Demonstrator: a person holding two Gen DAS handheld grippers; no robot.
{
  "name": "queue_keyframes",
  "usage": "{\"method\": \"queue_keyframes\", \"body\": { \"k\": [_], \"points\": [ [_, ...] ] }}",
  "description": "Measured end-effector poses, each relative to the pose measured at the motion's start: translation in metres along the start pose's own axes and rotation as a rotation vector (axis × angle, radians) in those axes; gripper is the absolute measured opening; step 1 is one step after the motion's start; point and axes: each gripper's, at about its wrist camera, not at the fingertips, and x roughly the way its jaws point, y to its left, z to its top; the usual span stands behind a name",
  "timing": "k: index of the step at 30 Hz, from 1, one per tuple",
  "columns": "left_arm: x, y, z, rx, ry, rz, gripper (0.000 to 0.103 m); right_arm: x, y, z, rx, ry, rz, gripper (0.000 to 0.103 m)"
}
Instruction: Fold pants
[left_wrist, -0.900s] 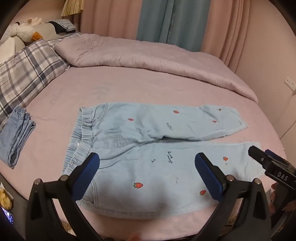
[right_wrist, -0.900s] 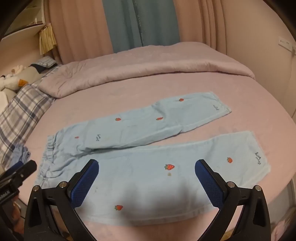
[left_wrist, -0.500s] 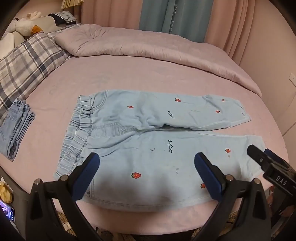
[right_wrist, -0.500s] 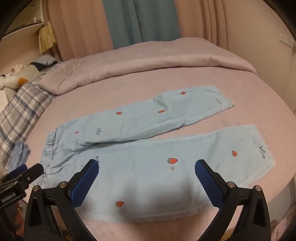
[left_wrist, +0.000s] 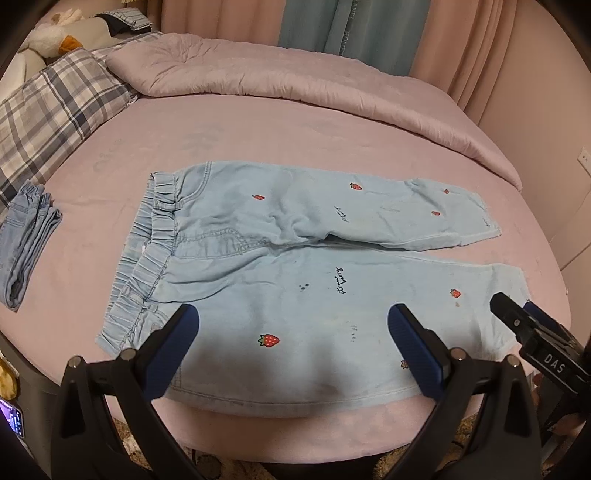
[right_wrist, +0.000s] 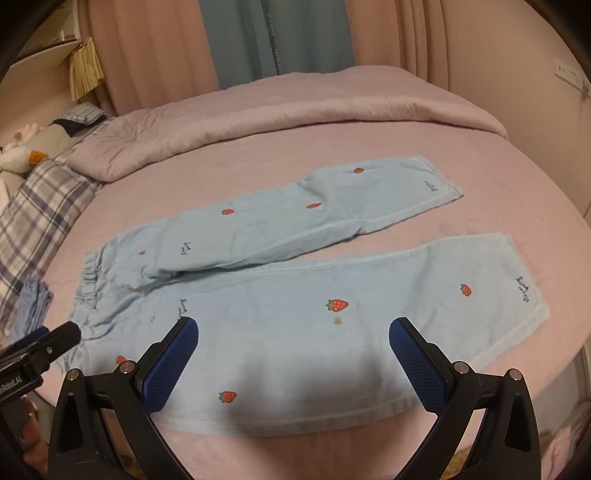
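The bed (left_wrist: 258, 122) carries the pants (left_wrist: 295, 266) laid flat and unfolded near its front edge, waistband to the left, legs extending right. The left gripper (left_wrist: 293, 349) and right gripper (right_wrist: 293, 360) both hover above the near leg, jaws spread wide, grasping nothing.

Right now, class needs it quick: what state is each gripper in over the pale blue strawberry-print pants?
Left gripper: open, holding nothing, above the pale blue strawberry-print pants.
Right gripper: open, holding nothing, above the same pants.
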Motion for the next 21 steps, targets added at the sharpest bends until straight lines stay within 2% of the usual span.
{"method": "queue_keyframes", "body": {
  "k": [14,21],
  "points": [
    [0.003,0.024,-0.013,-0.065,0.039,0.017,0.102,0.015,-0.003,-0.002,0.008,0.019,-0.001,0.103],
    [0.0,0.04,-0.016,-0.112,0.033,0.024,0.101,0.019,-0.009,0.002,0.025,0.03,-0.019,0.103]
  ]
}}
